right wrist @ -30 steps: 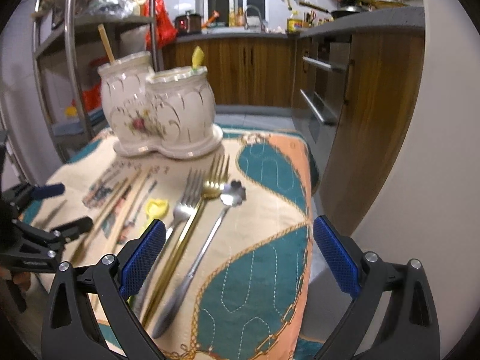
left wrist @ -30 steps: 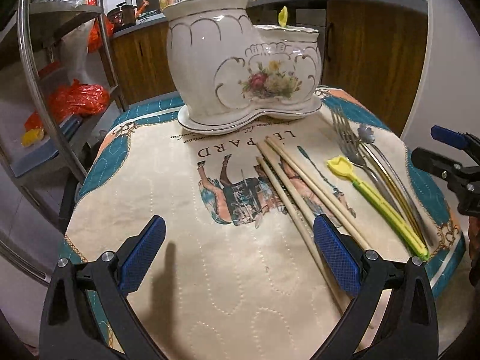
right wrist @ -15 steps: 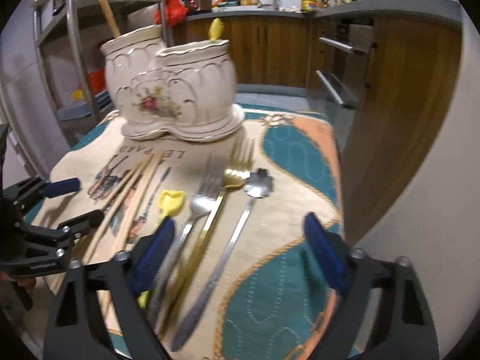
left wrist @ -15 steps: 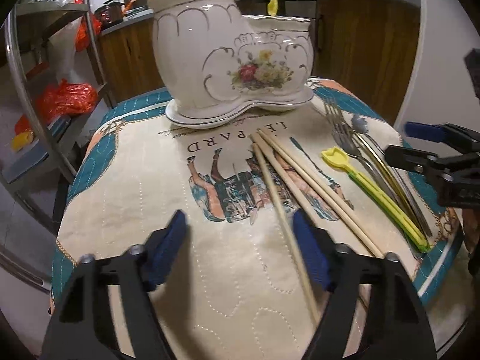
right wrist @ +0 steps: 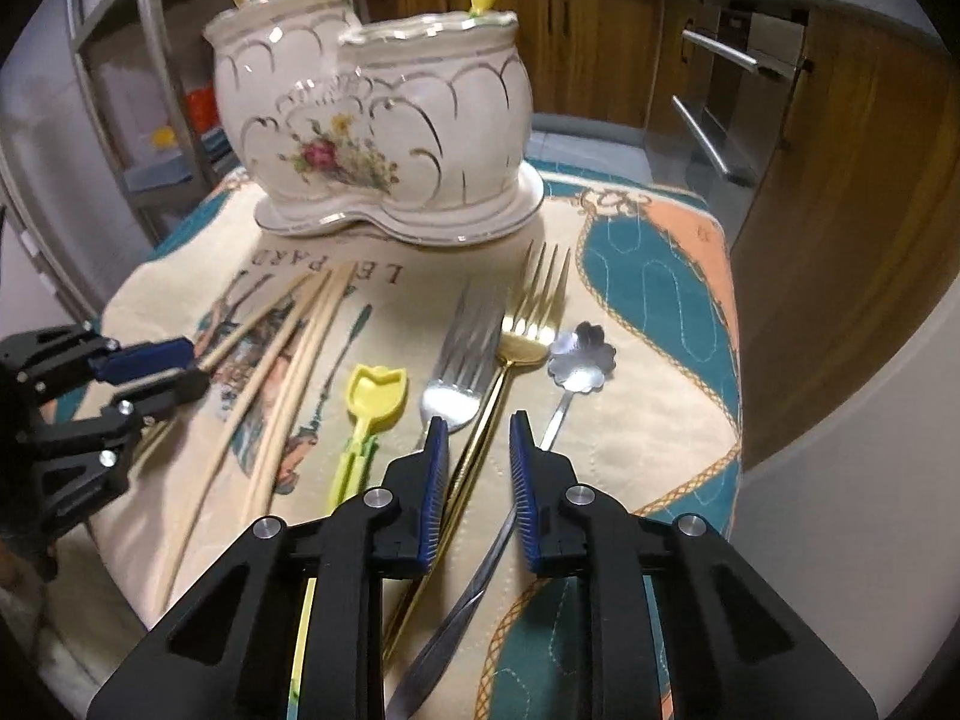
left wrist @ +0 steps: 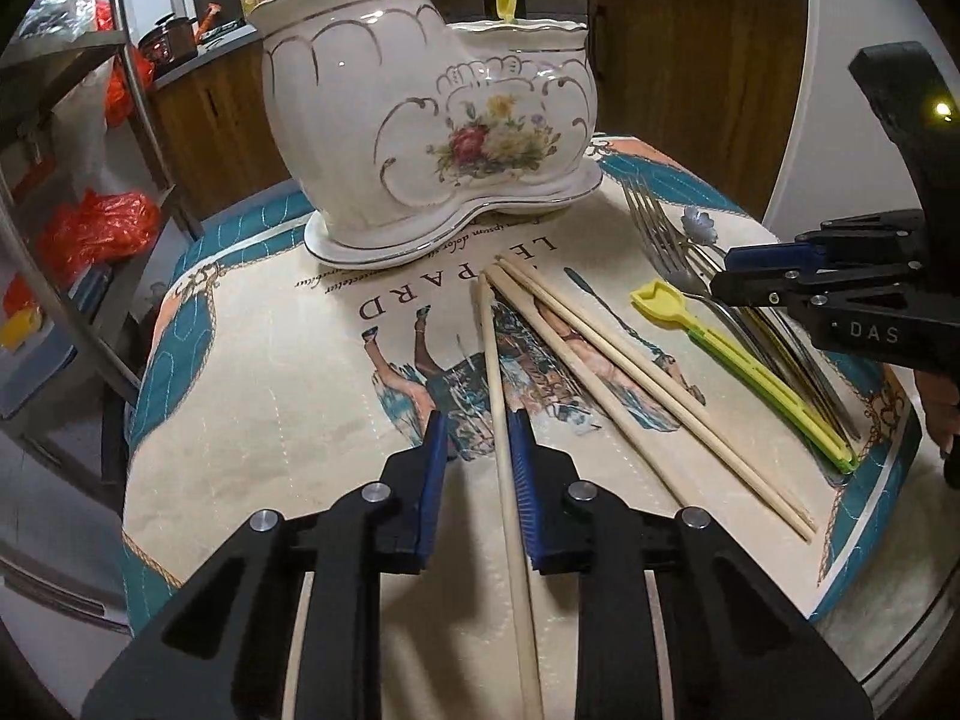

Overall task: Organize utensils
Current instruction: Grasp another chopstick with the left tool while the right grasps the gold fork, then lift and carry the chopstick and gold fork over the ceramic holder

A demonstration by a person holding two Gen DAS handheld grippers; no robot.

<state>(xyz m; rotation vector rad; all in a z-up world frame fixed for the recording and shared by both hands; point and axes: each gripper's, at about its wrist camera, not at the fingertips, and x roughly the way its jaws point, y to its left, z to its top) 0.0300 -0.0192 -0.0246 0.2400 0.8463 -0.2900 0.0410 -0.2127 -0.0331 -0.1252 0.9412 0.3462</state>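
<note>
Both sets of jaws were wide a second ago; now closing. Left gripper (left wrist: 471, 462) straddles a chopstick (left wrist: 491, 360) lying in front of the ceramic holder (left wrist: 420, 114), not yet pinched. Right gripper (right wrist: 478, 468) brackets the gold fork (right wrist: 522, 324), pads apart. Both pitched steeply down: pickup starting.

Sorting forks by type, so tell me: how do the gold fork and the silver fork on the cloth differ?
The gold fork is yellow metal; the silver fork is grey steel. The gold fork's tines reach nearer the ceramic holder than the silver fork's. The gold fork's thin handle runs between the pads of the right claw, whose jaws are closing; the silver fork's head lies just left. Both lie flat, tines toward the holder.
</note>
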